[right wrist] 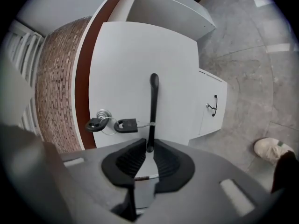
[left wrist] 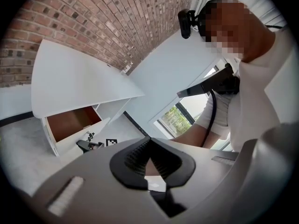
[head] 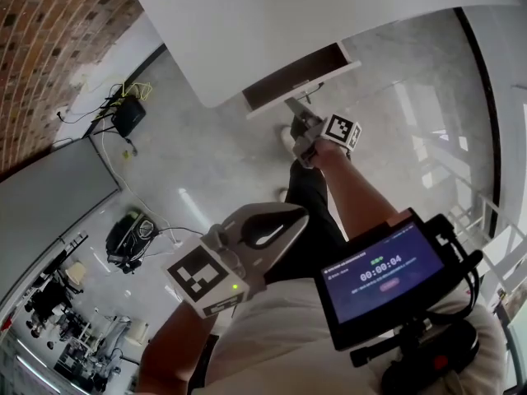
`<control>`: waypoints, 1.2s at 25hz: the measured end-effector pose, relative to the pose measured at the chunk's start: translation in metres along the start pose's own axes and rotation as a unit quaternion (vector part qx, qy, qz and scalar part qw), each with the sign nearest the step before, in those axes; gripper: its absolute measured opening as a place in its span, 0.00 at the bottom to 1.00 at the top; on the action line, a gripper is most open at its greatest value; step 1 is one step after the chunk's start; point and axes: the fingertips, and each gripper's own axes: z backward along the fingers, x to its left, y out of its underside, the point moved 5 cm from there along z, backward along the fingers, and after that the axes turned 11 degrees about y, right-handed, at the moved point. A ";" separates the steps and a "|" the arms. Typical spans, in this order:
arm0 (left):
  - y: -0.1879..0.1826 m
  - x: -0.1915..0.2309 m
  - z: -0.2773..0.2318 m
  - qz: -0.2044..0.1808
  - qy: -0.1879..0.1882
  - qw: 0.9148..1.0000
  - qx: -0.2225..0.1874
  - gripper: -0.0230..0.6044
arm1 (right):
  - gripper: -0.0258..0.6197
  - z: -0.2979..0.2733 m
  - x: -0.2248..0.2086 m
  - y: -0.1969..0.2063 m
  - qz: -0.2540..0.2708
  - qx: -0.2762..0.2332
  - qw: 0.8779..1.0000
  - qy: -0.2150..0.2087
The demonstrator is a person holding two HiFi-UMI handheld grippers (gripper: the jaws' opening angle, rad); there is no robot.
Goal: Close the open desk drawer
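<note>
Right gripper [right wrist: 149, 146] clamped on drawer handle [right wrist: 153, 101]; left gripper [left wrist: 149, 141] closed, empty, well back

The desk [head: 329, 6] is white; its drawer [head: 295, 78] is reddish-brown inside, with a black handle [right wrist: 153, 97] and black keys [right wrist: 125, 124]. Beside the desk, a red-brown brick wall [head: 49, 39] and grey mottled floor [head: 206, 155].
</note>
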 end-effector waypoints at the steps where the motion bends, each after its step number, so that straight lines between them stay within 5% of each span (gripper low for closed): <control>1: 0.002 -0.002 0.000 0.001 -0.001 1.000 0.000 0.05 | 0.12 0.004 0.000 0.001 -0.004 -0.001 1.000 -0.002; 30: -0.029 0.073 0.045 0.019 0.008 1.000 -0.023 0.05 | 0.11 -0.104 0.029 -0.027 -0.021 -0.004 1.000 0.009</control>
